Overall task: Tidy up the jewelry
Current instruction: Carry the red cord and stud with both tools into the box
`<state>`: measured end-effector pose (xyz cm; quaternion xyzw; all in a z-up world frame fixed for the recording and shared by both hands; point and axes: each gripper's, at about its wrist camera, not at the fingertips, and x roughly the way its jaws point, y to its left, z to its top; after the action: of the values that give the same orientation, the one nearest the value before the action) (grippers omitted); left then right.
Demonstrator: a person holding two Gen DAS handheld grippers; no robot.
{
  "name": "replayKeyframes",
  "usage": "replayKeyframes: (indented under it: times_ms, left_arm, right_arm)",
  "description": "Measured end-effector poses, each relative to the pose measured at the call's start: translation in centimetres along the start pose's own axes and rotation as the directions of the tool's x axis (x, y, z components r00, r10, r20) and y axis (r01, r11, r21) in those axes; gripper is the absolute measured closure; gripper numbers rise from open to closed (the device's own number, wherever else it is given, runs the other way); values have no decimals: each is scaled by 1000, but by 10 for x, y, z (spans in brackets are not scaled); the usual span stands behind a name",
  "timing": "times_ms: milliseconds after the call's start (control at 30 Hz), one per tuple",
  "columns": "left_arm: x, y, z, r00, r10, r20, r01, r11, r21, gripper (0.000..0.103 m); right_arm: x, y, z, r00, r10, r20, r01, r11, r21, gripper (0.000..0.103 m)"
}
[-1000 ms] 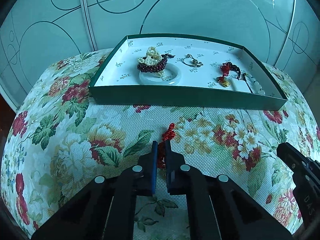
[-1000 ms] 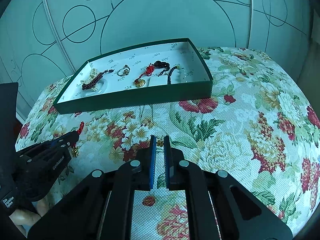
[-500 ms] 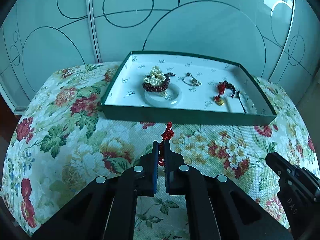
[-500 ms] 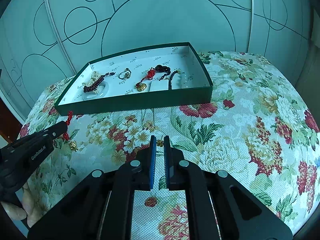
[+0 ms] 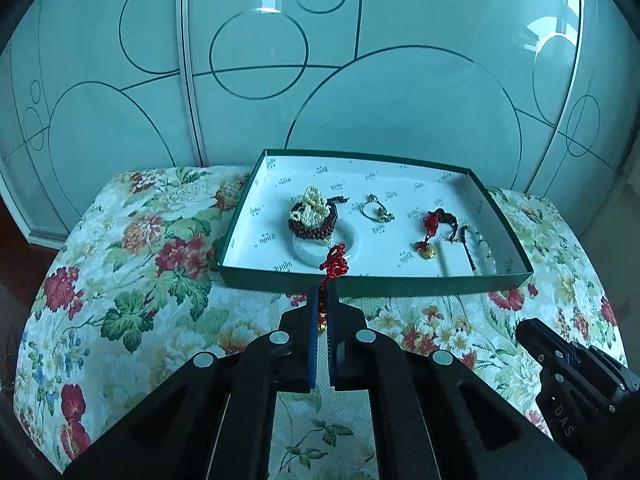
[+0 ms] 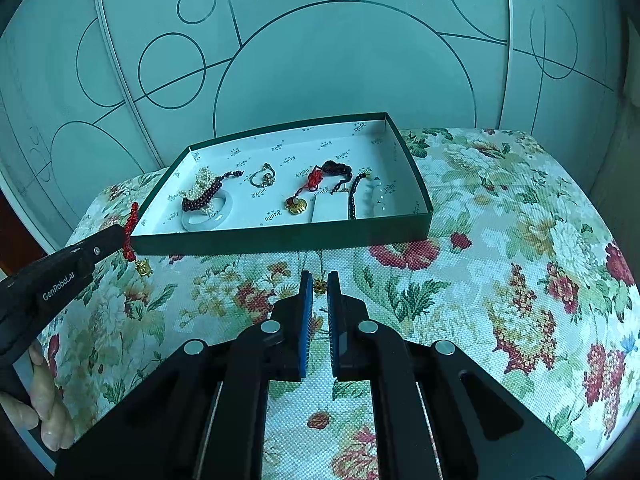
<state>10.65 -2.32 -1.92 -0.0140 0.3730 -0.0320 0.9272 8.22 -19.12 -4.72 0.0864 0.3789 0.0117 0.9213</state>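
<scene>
My left gripper (image 5: 323,290) is shut on a red knotted cord charm (image 5: 335,262) with a small gold pendant (image 6: 143,267) hanging under it, held in the air just before the near wall of the green tray (image 5: 380,282). The tray holds a pearl and dark-bead bracelet on a white bangle (image 5: 314,216), a ring (image 5: 376,213), a red cord with a gold charm (image 5: 430,236) and a bead string (image 5: 480,246). My right gripper (image 6: 318,282) is nearly shut and empty, low over the cloth, with a small gold piece (image 6: 319,286) lying just beyond its tips.
The tray sits at the back of a floral-covered table (image 6: 500,280). A frosted glass wardrobe door (image 5: 320,80) stands behind. The left gripper body (image 6: 52,280) and the hand holding it show at the left of the right wrist view.
My left gripper has lifted the red cord charm off the cloth and carried it up toward the tray's near wall. The right gripper has stayed in place.
</scene>
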Motion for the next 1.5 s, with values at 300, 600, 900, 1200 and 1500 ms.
replayKeyframes:
  times_ms: [300,600,900,1200,1500]
  left_arm:
    - [-4,5,24,999,2,51,-2,1000,1,100]
    - [15,-8,63,996,-8,91,5,1000,27,100]
    - [71,-24,84,998,-4,67,1,999,44,100]
    - [119,-26,75,1000,9,-12,-8,998,64,100]
    - [140,-30,63,998,23,-64,-18,997,74,97]
  right_arm:
    - [-2,6,23,999,13,39,-13,1000,-14,96]
    - [22,15,64,998,28,61,-26,999,-29,96]
    - [76,13,93,1000,3,23,-2,999,-52,95]
    - [126,0,89,997,-33,-69,30,998,-48,95]
    - [136,2,84,996,-32,-77,27,998,-62,90]
